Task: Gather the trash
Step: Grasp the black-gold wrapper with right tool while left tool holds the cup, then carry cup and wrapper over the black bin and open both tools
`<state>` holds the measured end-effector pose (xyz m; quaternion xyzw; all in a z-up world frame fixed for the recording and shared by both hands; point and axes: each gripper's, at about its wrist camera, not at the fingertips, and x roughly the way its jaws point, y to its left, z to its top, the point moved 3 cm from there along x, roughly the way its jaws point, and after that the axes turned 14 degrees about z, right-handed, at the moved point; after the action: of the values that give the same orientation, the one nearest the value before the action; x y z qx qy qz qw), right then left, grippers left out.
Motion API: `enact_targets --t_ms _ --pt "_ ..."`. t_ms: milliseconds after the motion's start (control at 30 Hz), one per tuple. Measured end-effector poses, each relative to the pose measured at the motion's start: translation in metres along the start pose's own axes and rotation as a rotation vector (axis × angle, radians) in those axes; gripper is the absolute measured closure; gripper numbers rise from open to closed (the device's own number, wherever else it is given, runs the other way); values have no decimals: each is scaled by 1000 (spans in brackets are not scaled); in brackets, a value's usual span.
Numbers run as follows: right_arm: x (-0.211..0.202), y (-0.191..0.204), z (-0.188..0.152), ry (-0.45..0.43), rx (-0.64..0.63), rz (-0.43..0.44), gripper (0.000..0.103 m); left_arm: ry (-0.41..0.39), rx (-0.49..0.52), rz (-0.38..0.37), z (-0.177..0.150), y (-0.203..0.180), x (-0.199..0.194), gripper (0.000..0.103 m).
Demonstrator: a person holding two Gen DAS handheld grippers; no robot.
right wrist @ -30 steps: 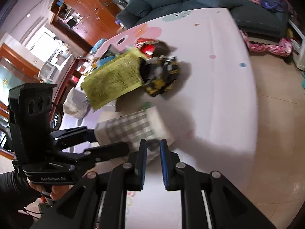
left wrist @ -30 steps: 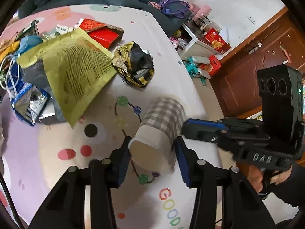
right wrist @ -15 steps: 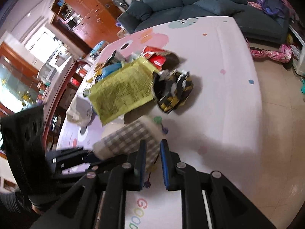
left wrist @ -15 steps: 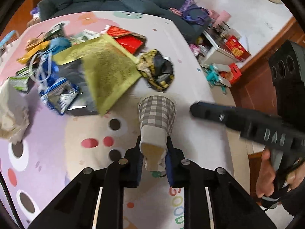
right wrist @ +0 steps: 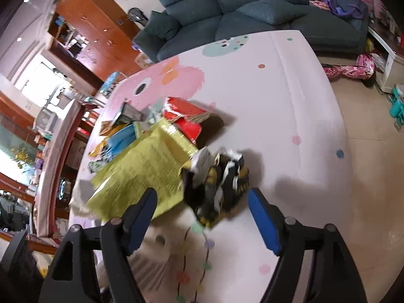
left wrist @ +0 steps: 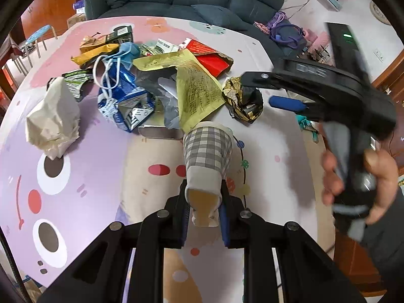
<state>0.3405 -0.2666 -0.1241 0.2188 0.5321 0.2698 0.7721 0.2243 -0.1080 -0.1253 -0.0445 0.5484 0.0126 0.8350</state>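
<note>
My left gripper (left wrist: pixel 204 210) is shut on the base of a grey checked paper cup (left wrist: pixel 207 156), squashing it and holding it above the table. My right gripper (right wrist: pixel 202 217) is open wide, its fingers on either side of a crumpled black and gold wrapper (right wrist: pixel 218 184), which also shows in the left wrist view (left wrist: pixel 243 101). The right gripper shows in the left wrist view (left wrist: pixel 267 88), reaching over that wrapper. A yellow-green bag (left wrist: pixel 195 91) lies on the trash pile; it also shows in the right wrist view (right wrist: pixel 144 169).
The round table (left wrist: pixel 83 176) has a cartoon-print cover. The pile holds a blue foil bag (left wrist: pixel 123 101), a crumpled white paper bag (left wrist: pixel 54 118), red packets (left wrist: pixel 209 58) and a blue mask (left wrist: pixel 127 51). A dark sofa (right wrist: pixel 252 10) stands beyond the table.
My left gripper closed on the cup and lifted it. My right gripper opened from shut and moved forward to the black and gold wrapper.
</note>
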Motion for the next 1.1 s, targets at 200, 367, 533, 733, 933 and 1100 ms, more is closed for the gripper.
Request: enact_targets --t_ms 200,367,533,733,933,1100 --pt "9 -17 -3 2 81 42 51 3 -31 17 -11 7 -9 85" --pt "-10 -19 -28 -2 91 48 59 9 -43 19 -22 13 -17 85" --pt "-38 -12 -66 -13 90 48 59 5 -17 14 -36 17 -28 85" --pt "-69 13 -132 -20 99 74 59 -6 46 -9 -67 25 -48 85" --pt "-89 62 -205 -29 61 111 59 -33 103 -34 -106 45 -76 85" --pt "-99 103 -266 -63 22 87 59 -48 203 -46 -144 58 -94 85"
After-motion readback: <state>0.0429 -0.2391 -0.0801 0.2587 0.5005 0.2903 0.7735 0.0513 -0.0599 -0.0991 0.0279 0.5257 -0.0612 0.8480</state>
